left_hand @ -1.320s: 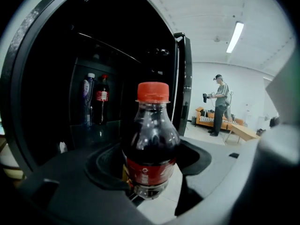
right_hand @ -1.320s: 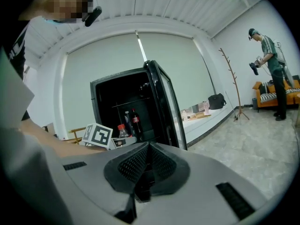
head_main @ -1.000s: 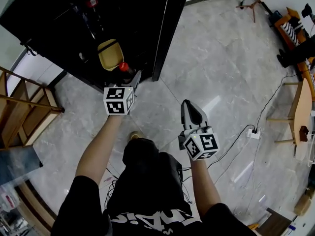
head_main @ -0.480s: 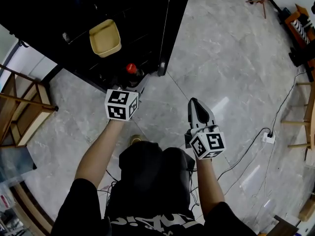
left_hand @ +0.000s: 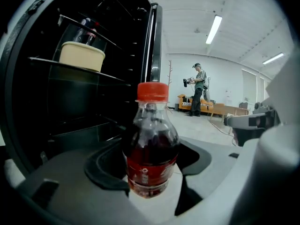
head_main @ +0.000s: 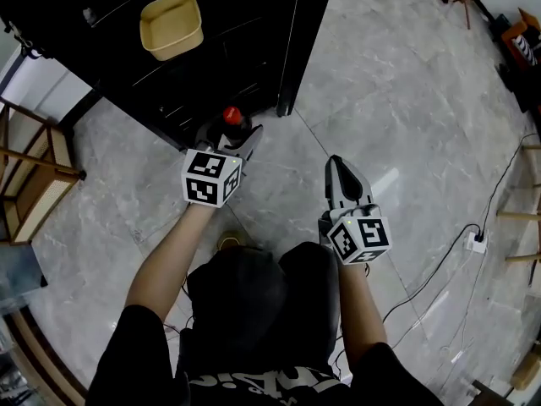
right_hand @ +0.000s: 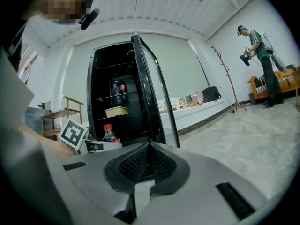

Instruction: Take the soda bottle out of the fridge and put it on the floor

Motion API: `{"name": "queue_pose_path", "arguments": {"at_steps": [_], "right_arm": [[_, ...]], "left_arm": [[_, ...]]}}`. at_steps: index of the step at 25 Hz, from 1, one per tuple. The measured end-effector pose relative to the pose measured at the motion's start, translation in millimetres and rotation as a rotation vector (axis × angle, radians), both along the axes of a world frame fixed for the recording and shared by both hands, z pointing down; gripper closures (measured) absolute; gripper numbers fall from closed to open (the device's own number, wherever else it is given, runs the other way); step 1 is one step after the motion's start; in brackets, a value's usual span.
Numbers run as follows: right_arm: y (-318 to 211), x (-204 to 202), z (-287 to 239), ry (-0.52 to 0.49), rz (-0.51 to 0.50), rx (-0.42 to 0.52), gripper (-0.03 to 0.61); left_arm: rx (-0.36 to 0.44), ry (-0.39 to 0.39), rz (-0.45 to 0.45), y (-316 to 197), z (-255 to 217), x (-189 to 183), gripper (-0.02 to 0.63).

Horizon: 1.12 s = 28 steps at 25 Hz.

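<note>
Right gripper (right_hand: 149, 149): jaws closed on nothing, at my side.
Left gripper (head_main: 230, 139): clamped on the bottle's (left_hand: 151, 142) label, holding it upright.
Bottle: out of the fridge (head_main: 254, 24), above the floor (head_main: 397, 100) by the door.
Floor: I should lower straight and release only once the base sits flat.
Fridge: open, tub (head_main: 172, 24) shelved.

Head view: I get only the red cap of the soda bottle (head_main: 232, 115); body hidden behind left tool (head_main: 228, 137) cube. Fridge (head_main: 254, 49) top cut by frame, interior too dark to read. Upper-shelf bottles (right_hand: 118, 89), right gripper view: too small to ID.
</note>
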State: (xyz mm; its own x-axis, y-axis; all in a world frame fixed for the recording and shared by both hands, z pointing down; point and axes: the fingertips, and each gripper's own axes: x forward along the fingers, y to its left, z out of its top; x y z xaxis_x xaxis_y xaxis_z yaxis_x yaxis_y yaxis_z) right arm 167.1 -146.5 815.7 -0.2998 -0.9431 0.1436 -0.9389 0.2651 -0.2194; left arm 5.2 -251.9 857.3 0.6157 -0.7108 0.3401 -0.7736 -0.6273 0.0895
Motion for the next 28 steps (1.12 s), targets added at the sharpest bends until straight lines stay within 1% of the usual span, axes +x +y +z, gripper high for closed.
{"name": "queue_pose_path", "arguments": {"at_steps": [6, 10, 15, 22, 28], "right_arm": [[2, -6, 20, -0.001, -0.025, 0.003, 0.555], [6, -12, 31, 0.009, -0.044, 0.005, 0.555], [8, -12, 42, 0.01, -0.032, -0.002, 0.555], [5, -26, 55, 0.046, -0.093, 0.001, 0.555], [10, -21, 69, 0.046, -0.085, -0.019, 0.555]], "left_arm": [[-0.029, 0.008, -0.012, 11, 32, -2, 0.305], [-0.048, 0.016, 0.002, 16, 51, 2, 0.305], [-0.052, 0.014, 0.022, 22, 78, 7, 0.305], [-0.053, -0.016, 0.024, 25, 128, 6, 0.305], [-0.062, -0.025, 0.007, 23, 175, 2, 0.305]]}}
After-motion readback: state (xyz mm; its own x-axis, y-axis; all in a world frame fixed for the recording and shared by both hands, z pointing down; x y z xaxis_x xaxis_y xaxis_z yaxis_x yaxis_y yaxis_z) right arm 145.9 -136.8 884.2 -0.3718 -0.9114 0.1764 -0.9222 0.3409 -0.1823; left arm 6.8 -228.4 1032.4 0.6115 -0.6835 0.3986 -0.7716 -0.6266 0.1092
